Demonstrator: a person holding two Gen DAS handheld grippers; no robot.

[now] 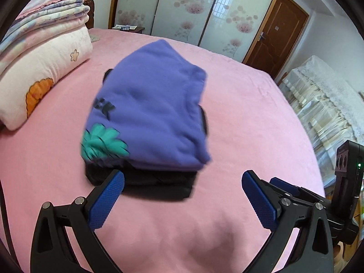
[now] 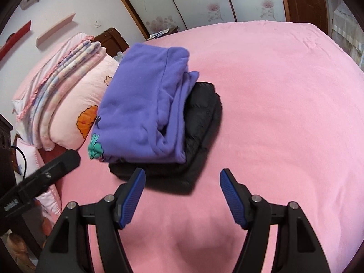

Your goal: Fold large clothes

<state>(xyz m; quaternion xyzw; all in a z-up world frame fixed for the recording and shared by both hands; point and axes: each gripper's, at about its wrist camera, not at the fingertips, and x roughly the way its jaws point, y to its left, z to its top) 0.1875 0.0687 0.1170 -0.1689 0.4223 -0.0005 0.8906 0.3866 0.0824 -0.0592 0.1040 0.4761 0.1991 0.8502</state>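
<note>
A folded purple sweatshirt (image 1: 150,111) with a green print lies on top of a folded black puffer garment (image 1: 145,184) on the pink bed (image 1: 238,125). My left gripper (image 1: 183,179) is open and empty, just in front of the pile's near edge. In the right wrist view the same purple sweatshirt (image 2: 141,109) rests on the black garment (image 2: 200,122), and my right gripper (image 2: 182,179) is open and empty, just short of the pile. The right gripper's body also shows at the right edge of the left wrist view (image 1: 348,182).
A stack of folded pink quilts and a pillow (image 1: 43,56) sits at the head of the bed, left of the pile (image 2: 68,100). Sliding wardrobe doors (image 1: 193,6) and a wooden door (image 1: 279,31) stand beyond the bed. A covered piece of furniture (image 1: 325,104) is on the right.
</note>
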